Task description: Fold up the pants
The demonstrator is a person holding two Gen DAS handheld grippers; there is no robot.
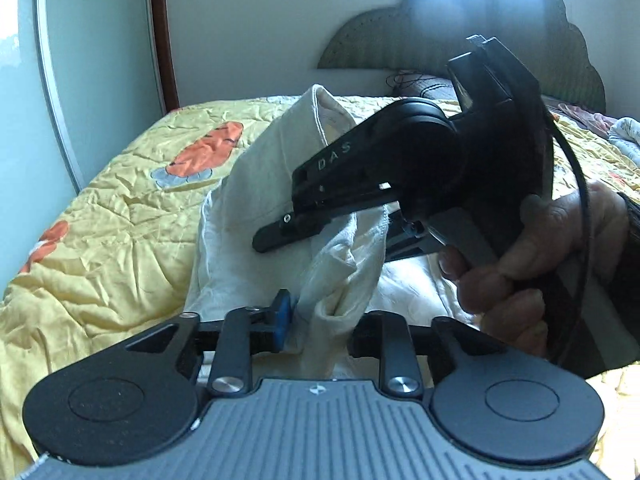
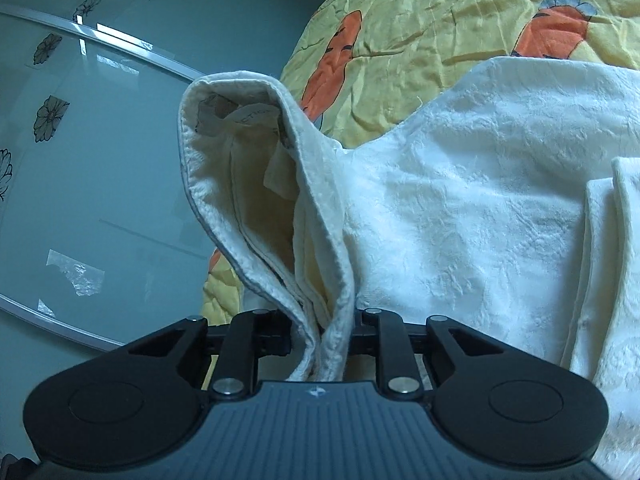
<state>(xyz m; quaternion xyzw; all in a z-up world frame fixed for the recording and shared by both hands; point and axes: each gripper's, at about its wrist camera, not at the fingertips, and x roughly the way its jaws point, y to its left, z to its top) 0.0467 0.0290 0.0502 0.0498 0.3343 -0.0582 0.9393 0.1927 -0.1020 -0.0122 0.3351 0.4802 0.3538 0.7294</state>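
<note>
Cream pants [image 1: 248, 184] lie bunched on the bed, one part lifted. In the left wrist view a loose fold stands between the jaws of my left gripper [image 1: 320, 324]. Its blue pad [image 1: 282, 320] sits just beside the cloth without squeezing it, so this gripper is open. My right gripper [image 1: 288, 216], black and held by a person's hand [image 1: 540, 248], reaches in from the right and is shut on the raised cloth. In the right wrist view the right gripper [image 2: 320, 340] pinches the doubled waistband [image 2: 240, 120], whose label shows inside. The rest of the pants [image 2: 460, 200] spreads to the right.
A yellow quilt [image 1: 100, 220] with orange carrot prints covers the bed [image 2: 420, 8]. A dark scalloped headboard [image 1: 440, 40] stands at the back. A frosted glass sliding door [image 2: 100, 180] runs close along the bed's left side. Other clothes [image 1: 624, 132] lie at the far right.
</note>
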